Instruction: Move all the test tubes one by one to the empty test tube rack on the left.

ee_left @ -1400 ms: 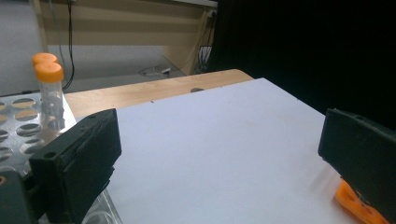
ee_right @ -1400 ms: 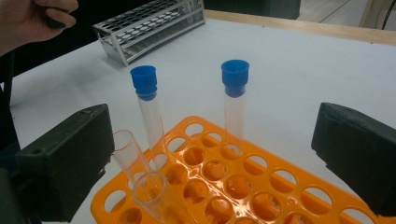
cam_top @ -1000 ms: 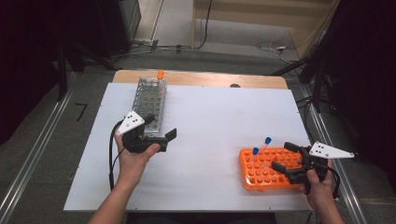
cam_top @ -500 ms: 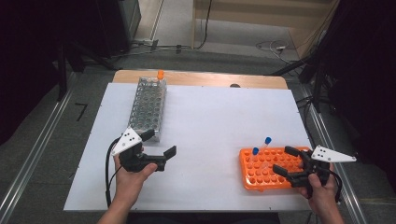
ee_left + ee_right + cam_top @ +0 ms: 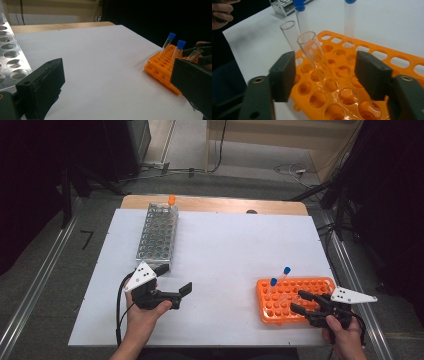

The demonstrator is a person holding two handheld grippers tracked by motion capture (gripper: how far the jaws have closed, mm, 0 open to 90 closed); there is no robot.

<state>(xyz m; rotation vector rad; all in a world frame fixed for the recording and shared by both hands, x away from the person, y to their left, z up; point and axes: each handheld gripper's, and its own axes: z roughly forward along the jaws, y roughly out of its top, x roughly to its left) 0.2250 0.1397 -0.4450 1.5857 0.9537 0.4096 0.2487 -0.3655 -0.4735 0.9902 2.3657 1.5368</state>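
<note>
Right gripper is wide open, holding nothing, straddling an uncapped clear tube leaning in the orange rack at the bench's right; light, slick, fragile glass, so I'd pinch mid-barrel gently.

In the right gripper view both blue-capped tubes are cut off by the top edge, and the orange rack by the right.

Bright even light, soft focus, dark surroundings
</note>
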